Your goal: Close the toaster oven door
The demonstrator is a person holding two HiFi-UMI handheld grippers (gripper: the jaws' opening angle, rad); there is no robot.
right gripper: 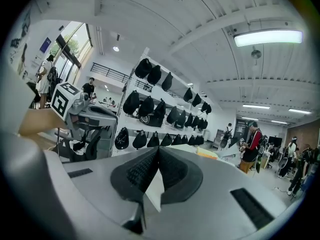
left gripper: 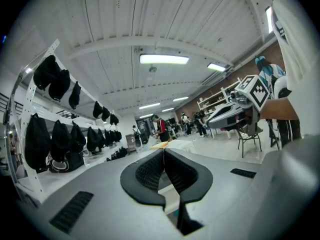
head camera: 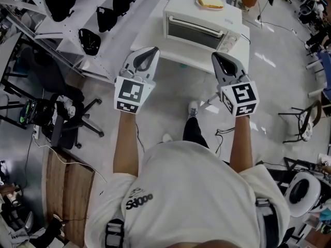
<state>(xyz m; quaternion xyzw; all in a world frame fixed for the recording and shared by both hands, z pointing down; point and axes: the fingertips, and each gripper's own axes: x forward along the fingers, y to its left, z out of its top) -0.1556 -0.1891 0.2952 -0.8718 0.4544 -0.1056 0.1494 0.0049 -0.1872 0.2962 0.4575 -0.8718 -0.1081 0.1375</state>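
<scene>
A white toaster oven (head camera: 201,25) stands on a white table (head camera: 149,41) ahead of me. Its glass door (head camera: 195,33) stands upright against the front, with the handle along its top edge. A slice of toast (head camera: 210,2) lies on the oven's roof. My left gripper (head camera: 150,51) is held up short of the table's near left corner, jaws shut with nothing between them. To its right, my right gripper (head camera: 216,56) hovers near the oven's front right corner, also shut and empty. Neither touches the oven. In their own views the left gripper (left gripper: 164,152) and right gripper (right gripper: 158,149) point up across the room.
White racks (head camera: 77,25) with black bags (head camera: 89,40) run along the left of the table. An office chair (head camera: 70,119) stands at my left and a folding chair (head camera: 304,124) at my right. Cables lie on the floor. People (right gripper: 250,144) stand far off in the room.
</scene>
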